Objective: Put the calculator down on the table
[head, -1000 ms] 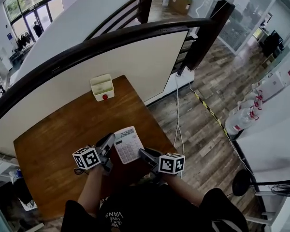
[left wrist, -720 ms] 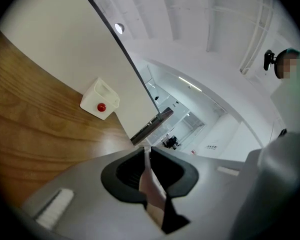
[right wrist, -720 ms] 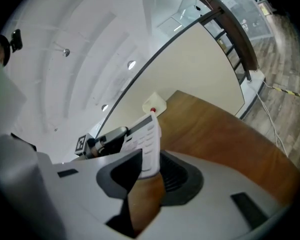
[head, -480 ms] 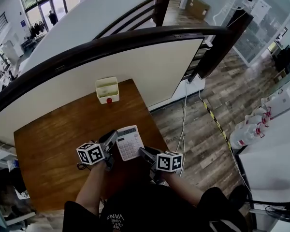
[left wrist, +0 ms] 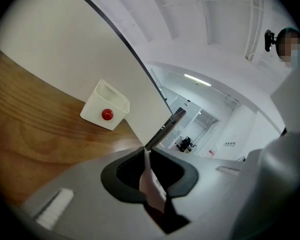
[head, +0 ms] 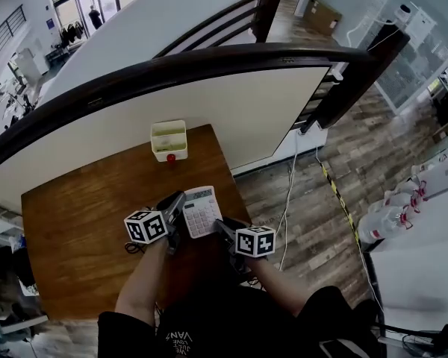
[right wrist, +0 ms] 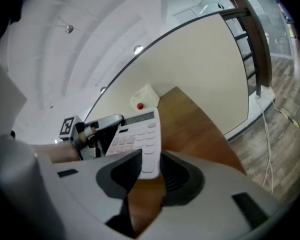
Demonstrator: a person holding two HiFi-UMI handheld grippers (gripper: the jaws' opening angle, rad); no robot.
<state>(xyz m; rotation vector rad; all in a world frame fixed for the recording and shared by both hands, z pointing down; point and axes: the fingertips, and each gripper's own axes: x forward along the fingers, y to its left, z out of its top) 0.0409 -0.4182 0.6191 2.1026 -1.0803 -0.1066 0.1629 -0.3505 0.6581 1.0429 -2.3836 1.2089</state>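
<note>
White plastic calculator (head: pixel 200 211) sits between both sets of jaws, over the wooden worktop (head: pixel 82 207). The left gripper (head: pixel 178 209) pinches its left long edge with narrow jaws. The right gripper (head: pixel 221 228) clamps the near short end. The casing is judged light, rigid and smooth: grip the edges, not the keys, and hold both ends level to prevent slipping. The long axis runs straight away from the right jaws, display end farthest, keys facing up, slightly tilted.
</note>
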